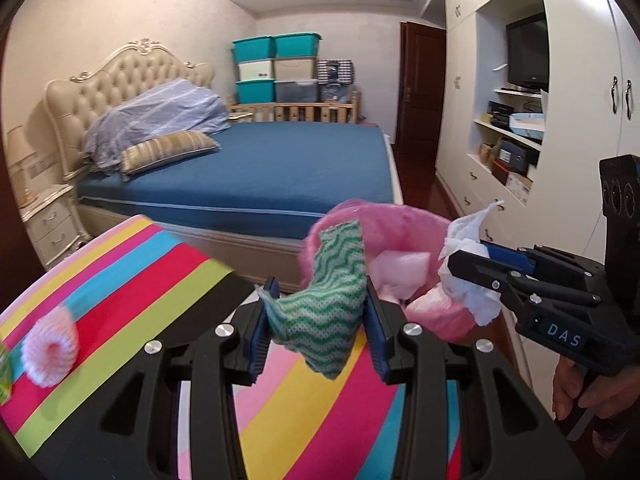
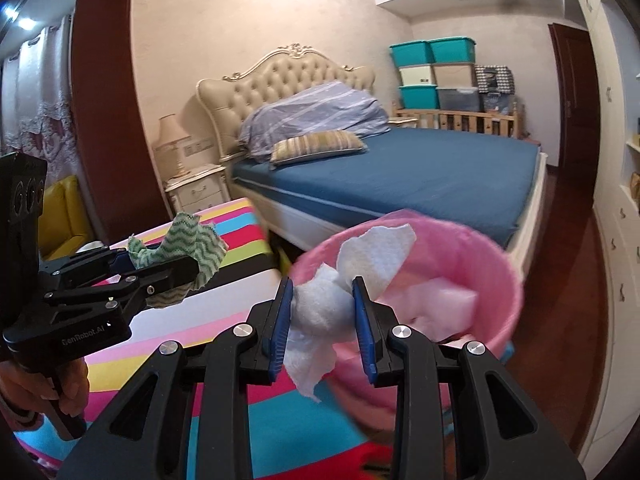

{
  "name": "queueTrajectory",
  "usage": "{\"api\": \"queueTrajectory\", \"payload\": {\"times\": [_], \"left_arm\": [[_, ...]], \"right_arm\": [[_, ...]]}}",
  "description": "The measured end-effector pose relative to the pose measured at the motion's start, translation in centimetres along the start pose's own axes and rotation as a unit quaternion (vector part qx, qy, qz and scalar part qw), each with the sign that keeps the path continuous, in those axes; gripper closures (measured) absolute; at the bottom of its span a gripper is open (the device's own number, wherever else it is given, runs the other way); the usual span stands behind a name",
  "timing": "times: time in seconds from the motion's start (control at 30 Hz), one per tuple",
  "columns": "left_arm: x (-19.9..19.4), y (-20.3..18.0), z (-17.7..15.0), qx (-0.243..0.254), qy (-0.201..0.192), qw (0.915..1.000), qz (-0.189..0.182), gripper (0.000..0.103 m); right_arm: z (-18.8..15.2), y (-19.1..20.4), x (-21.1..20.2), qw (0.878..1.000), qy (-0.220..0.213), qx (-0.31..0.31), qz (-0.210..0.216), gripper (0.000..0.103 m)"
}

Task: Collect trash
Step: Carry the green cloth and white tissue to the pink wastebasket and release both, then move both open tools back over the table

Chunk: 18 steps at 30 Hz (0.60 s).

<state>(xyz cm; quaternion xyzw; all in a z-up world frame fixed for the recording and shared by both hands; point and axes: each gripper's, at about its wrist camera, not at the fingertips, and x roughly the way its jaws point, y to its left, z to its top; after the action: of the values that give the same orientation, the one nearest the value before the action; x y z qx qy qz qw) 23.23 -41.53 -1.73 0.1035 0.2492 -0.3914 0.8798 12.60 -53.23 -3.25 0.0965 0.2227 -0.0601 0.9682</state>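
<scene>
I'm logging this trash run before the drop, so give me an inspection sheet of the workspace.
Surface: striped table, partly in view.
Job's things: green wavy cloth and white tissue both held; pink bin already holds pale scraps.
Clutter: pink-white foam net lying on the table.
Grippers: left gripper shut on the cloth; right gripper shut on the tissue, near the bin.
Cables: nothing seen.
Surroundings: blue bed, white wardrobe.

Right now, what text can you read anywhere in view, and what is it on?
"DAS" on the body of the right tool, seen from the left wrist.
"GenRobot.AI" on the body of the left tool, seen from the right wrist.
Labels on the storage bins and shelf boxes: too small to read.
</scene>
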Motion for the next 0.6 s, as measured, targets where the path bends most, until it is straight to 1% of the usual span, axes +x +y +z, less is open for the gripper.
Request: {"api": "queueTrajectory", "payload": {"times": [0.1, 0.27, 0.33, 0.37, 0.43, 0.47, 0.5, 0.57, 0.6], "left_arm": [[2.0, -1.1, 1.2, 0.0, 0.002, 0.9999, -0.015, 0.062], [5.5, -2.5, 3.0, 0.0, 0.006, 0.9995, -0.032, 0.061], [6.9, -2.8, 3.7, -0.004, 0.006, 0.9993, -0.038, 0.06], [7.7, -2.9, 4.3, -0.007, 0.006, 0.999, -0.044, 0.058], [8.8, -3.1, 5.2, -0.008, 0.005, 0.9986, -0.051, 0.046], [9.2, -3.0, 5.6, -0.01, 0.003, 0.9986, -0.052, 0.034], [9.5, -3.0, 6.0, -0.013, -0.004, 0.9985, -0.053, 0.027], [9.6, -3.0, 6.6, -0.014, -0.015, 0.9987, -0.048, 0.025], [9.5, -2.9, 6.8, -0.011, -0.02, 0.9989, -0.04, 0.022]], "right_arm": [[0.8, -2.4, 0.7, 1.0, 0.0, 0.001, -0.012, 0.073], [1.8, -5.2, 1.9, 1.0, -0.002, 0.012, -0.018, 0.072], [2.0, -6.0, 2.3, 1.0, -0.004, 0.015, -0.018, 0.07], [2.2, -6.3, 2.6, 1.0, -0.005, 0.016, -0.015, 0.07], [2.7, -7.2, 3.1, 1.0, -0.008, 0.025, -0.008, 0.062], [2.9, -7.4, 3.1, 0.999, -0.011, 0.029, -0.007, 0.062], [3.1, -7.6, 3.0, 0.999, -0.015, 0.032, -0.004, 0.062], [3.4, -8.1, 2.7, 0.999, -0.025, 0.031, -0.006, 0.06], [3.5, -8.2, 2.4, 0.999, -0.03, 0.031, -0.01, 0.057]]}}
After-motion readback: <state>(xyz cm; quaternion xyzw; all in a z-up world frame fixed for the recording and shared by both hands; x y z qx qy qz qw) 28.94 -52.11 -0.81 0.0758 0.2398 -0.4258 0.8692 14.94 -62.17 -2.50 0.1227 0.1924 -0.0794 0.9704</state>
